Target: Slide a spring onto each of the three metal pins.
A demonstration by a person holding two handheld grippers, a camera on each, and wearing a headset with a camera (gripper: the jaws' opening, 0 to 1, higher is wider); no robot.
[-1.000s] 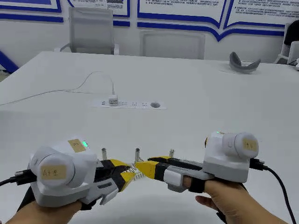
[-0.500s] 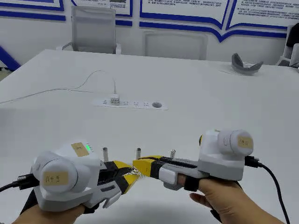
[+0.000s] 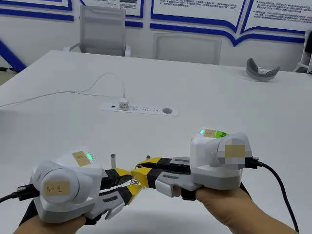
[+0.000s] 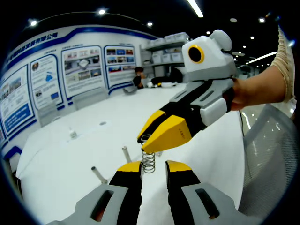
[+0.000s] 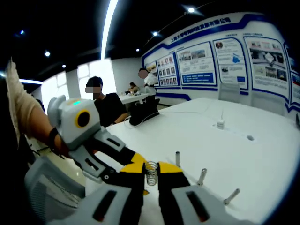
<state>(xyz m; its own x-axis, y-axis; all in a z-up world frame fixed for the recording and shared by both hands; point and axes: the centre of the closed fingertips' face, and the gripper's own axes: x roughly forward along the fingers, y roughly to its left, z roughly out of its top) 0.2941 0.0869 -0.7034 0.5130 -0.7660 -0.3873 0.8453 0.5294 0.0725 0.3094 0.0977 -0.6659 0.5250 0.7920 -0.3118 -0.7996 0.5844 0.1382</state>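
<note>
Right claw (image 5: 151,170) shifted left against earlier head view, tips now meeting left claw (image 4: 153,168); two pins then visible now hidden behind it. Right claw pinches spring (image 5: 151,172), coil upright between tips. Left claw slightly parted about same spring; grip cannot be told. Spring near pins (image 5: 202,176), on none; all three stand bare on counter (image 3: 204,97). Judged: spring passing or being re-gripped between claws; first threading not yet done.

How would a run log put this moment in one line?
right gripper: shut on spring | left gripper: open, jaws around spring | pins: three, bare
</note>
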